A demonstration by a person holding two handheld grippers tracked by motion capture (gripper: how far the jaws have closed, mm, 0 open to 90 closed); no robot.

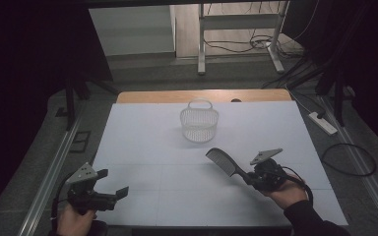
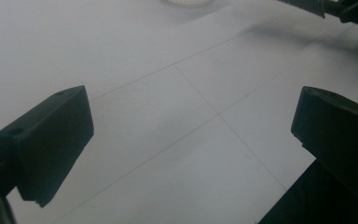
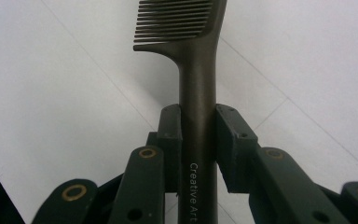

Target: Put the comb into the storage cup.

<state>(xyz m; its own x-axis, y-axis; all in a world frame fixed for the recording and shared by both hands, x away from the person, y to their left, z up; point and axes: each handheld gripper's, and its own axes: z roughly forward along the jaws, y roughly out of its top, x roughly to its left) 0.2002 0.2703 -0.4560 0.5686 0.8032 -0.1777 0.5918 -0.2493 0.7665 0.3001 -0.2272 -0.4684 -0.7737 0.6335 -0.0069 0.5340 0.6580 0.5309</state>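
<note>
**Comb gripped over the sheet**

While the white table sheet [image 1: 142, 147] is lying bare at centre, the white basket [image 1: 199, 124] is sitting at its far middle. The left gripper [image 1: 112, 184] is hovering near left, jaws wide. The right gripper [image 1: 248, 177] is clamping the dark comb [image 1: 221, 161] by its handle, teeth angling toward the basket.

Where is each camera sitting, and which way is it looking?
High view: above the person's side, looking forward and down on the white table, basket, both hands and grippers.
Left gripper view: rides the left gripper, looking across the table; its two fingers stand wide apart.
Right gripper view: rides the right gripper, looking along the comb its fingers clamp.
Shared: high view and right gripper view both show the held comb.
</note>
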